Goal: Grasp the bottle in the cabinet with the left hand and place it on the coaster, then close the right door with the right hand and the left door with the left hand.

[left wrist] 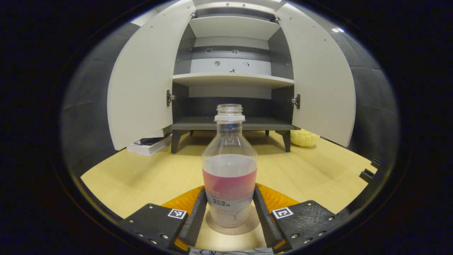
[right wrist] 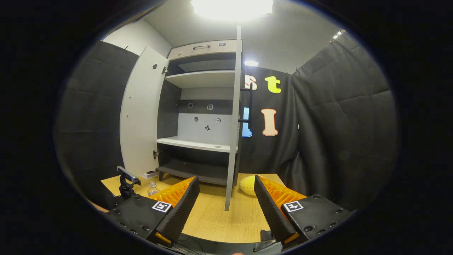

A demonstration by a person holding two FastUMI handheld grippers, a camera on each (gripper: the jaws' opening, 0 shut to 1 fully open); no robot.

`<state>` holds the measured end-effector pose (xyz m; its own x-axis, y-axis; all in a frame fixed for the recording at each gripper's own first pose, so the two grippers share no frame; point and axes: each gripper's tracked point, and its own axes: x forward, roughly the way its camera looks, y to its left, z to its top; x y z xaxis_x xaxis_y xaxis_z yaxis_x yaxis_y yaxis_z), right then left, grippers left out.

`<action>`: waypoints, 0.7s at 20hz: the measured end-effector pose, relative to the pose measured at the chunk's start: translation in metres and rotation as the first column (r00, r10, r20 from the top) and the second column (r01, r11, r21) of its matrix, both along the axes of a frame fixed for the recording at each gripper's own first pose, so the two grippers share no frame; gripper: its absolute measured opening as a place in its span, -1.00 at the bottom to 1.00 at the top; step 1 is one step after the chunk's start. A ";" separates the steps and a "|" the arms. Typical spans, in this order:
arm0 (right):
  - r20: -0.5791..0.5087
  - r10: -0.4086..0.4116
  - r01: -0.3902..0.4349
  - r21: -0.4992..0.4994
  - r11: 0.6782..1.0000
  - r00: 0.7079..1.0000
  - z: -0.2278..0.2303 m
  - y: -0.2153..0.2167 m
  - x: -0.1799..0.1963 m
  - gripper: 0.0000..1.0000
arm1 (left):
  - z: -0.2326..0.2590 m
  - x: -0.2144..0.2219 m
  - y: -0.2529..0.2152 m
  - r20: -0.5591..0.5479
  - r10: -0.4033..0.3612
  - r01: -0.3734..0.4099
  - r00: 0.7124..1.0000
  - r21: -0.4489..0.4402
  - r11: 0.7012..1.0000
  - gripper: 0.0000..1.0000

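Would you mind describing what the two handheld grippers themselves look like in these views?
Each gripper, left and right, has two long wedge-shaped fingers with a ribbed gripping face, mounted on blocky bases studded with screws. Every base carries a small square black-and-white fiducial tag. Ridged orange plastic backs the fingers.

Both views are sharp at the centre and strongly bent by the fisheye lens, so the open white cabinet doors [left wrist: 141, 78] bow outward near the edges. In the right gripper view a bright ceiling light [right wrist: 231, 7] is blown out to white glare at the top. The pale wooden tabletop [left wrist: 141, 173] is evenly lit, with soft shadow under the grey cabinet base [left wrist: 230, 125]. The quilted dark walls stay dim.
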<state>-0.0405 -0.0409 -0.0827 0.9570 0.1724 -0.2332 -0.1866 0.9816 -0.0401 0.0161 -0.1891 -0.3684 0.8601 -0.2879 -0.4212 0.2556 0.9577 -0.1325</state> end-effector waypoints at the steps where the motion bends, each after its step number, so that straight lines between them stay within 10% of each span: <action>1: 0.000 0.001 -0.001 0.005 1.000 1.000 -0.001 0.001 0.001 0.96 | 0.000 0.001 0.001 -0.002 -0.001 0.001 1.000 0.004 1.000 0.58; 14: 0.063 0.000 -0.005 0.075 0.997 0.998 0.017 -0.006 0.015 0.96 | 0.107 0.008 0.027 0.101 0.088 -0.089 0.991 0.011 0.996 0.67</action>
<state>-0.0260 -0.0465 -0.0655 0.9689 0.1894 -0.1590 -0.1884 0.9819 0.0218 0.0240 -0.1624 -0.2610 0.9199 -0.2030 -0.3355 0.1811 0.9788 -0.0956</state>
